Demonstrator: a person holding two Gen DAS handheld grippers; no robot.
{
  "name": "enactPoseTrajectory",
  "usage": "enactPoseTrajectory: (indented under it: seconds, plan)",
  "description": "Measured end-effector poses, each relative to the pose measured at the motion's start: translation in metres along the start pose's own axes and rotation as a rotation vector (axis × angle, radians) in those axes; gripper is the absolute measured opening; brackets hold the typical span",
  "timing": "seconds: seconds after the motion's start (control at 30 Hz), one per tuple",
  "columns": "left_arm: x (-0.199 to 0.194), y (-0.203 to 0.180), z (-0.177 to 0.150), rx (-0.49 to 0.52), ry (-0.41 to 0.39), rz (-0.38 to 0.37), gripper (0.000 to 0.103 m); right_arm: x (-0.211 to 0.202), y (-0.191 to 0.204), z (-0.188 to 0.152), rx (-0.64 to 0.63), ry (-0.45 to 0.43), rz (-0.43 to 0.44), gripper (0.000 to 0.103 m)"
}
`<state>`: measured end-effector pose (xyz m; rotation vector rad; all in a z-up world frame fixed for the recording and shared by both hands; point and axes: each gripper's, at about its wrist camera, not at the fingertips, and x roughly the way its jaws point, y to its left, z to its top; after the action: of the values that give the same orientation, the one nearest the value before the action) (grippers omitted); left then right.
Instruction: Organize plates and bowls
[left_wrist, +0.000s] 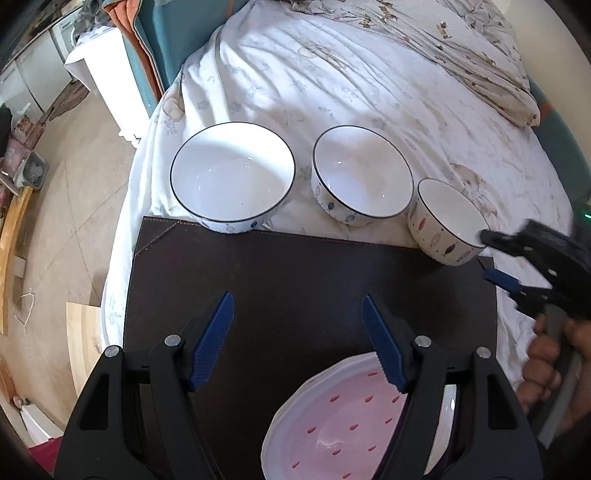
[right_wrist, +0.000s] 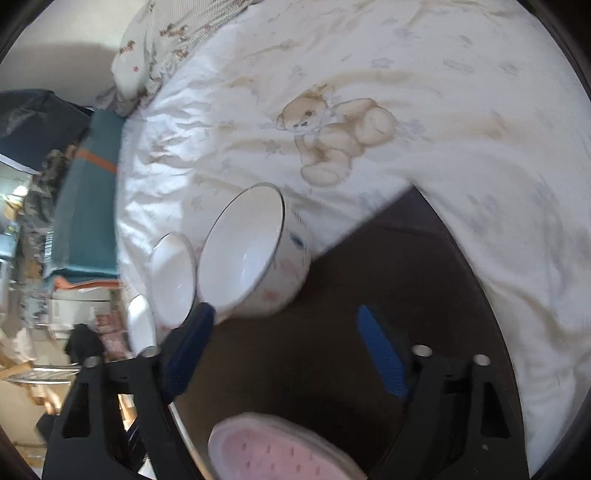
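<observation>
Three white ceramic bowls with dark rims stand in a row where the bed meets the dark brown board: the widest bowl (left_wrist: 232, 177) leftmost, a middle bowl (left_wrist: 362, 175), then the smallest bowl (left_wrist: 448, 221). The left claw (left_wrist: 297, 341) hangs spread and empty above the board (left_wrist: 295, 273), over a pink speckled plate (left_wrist: 343, 421). The right claw (right_wrist: 284, 350), spread, has one finger at the smallest bowl's rim; seat the rim deep between the pads before lifting. The right view is blurred, so contact is uncertain; the plate is cut off.

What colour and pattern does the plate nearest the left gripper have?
Pink centre with small red seed-like marks and a white rim: the plate shows best in the left wrist view.
</observation>
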<state>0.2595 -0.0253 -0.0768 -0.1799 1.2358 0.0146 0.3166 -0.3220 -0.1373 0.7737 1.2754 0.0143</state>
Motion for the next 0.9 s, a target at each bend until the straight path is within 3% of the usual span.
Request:
enactPoseTrajectory:
  seconds: [0.13, 0.23, 0.37, 0.73, 0.9]
  plan:
    - [0.003, 0.001, 0.004, -0.006, 0.018, -0.022, 0.069, 0.034, 0.006, 0.011, -0.009, 0.073, -0.038, 0.045]
    - [0.004, -0.002, 0.005, 0.005, 0.016, -0.02, 0.069, 0.038, 0.008, 0.011, -0.053, 0.073, -0.085, 0.036]
    - [0.005, -0.01, 0.003, 0.02, 0.025, -0.054, 0.069, 0.034, -0.005, 0.011, -0.091, 0.07, -0.107, 0.015]
    - [0.018, -0.071, -0.004, 0.178, 0.099, -0.124, 0.069, -0.003, -0.051, -0.022, -0.17, 0.139, -0.125, 0.011]
    - [0.032, -0.103, -0.007, 0.219, 0.147, -0.114, 0.067, -0.007, -0.067, -0.023, -0.102, 0.17, -0.046, 0.017]
